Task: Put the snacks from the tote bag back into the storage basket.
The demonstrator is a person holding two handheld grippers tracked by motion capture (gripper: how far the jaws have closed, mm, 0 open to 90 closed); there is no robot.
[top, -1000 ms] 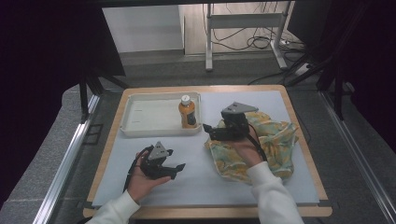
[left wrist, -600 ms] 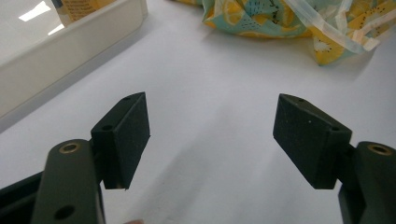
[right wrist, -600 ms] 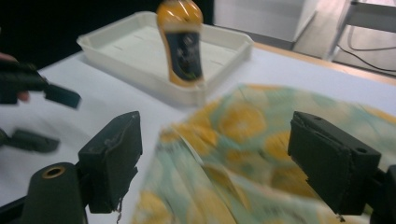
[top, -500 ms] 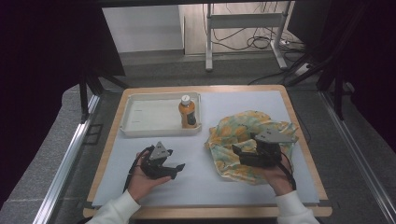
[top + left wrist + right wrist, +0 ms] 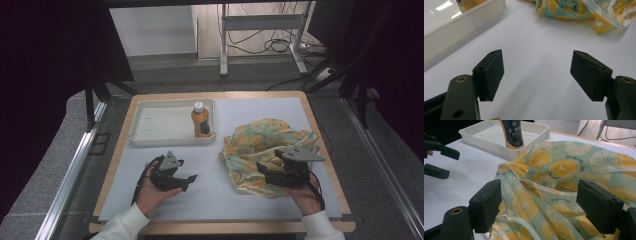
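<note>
High view: a white tray (image 5: pixel 150 137) sits at the table's (image 5: pixel 220 200) far left, a bottle (image 5: pixel 200 120) upright in its right end. Nearer the front edge, the left gripper (image 5: pixel 187 179) rests in the person's hand over bare table, jaws wide and empty; the left gripper view confirms nothing between its pads but white surface.

Right of centre lies the cloth (image 5: pixel 260 145), a crumpled lemon-print piece spread between the tray and the table's right edge, its far-left corner close to the tray. The right gripper (image 5: pixel 261 169) hovers at the cloth's front part, jaws pointing left across the fabric. They have just been closing a little, yet stand wide, and the right gripper view shows the cloth (image 5: pixel 554 195) below and between the pads, not pinched. The left gripper (image 5: pixel 439 157) appears there too, far left, well apart from the fabric.

The step in hand looks like taking hold of the cloth. To do it well, the right gripper should probably sink onto a raised fold or the pale hem (image 5: pixel 524 223) near its left pad, so the pads close on a single ridge rather than skid over flat fabric. The left gripper could then take an opposite corner, keeping clear of the bottle so a dragged edge does not tip it.
</note>
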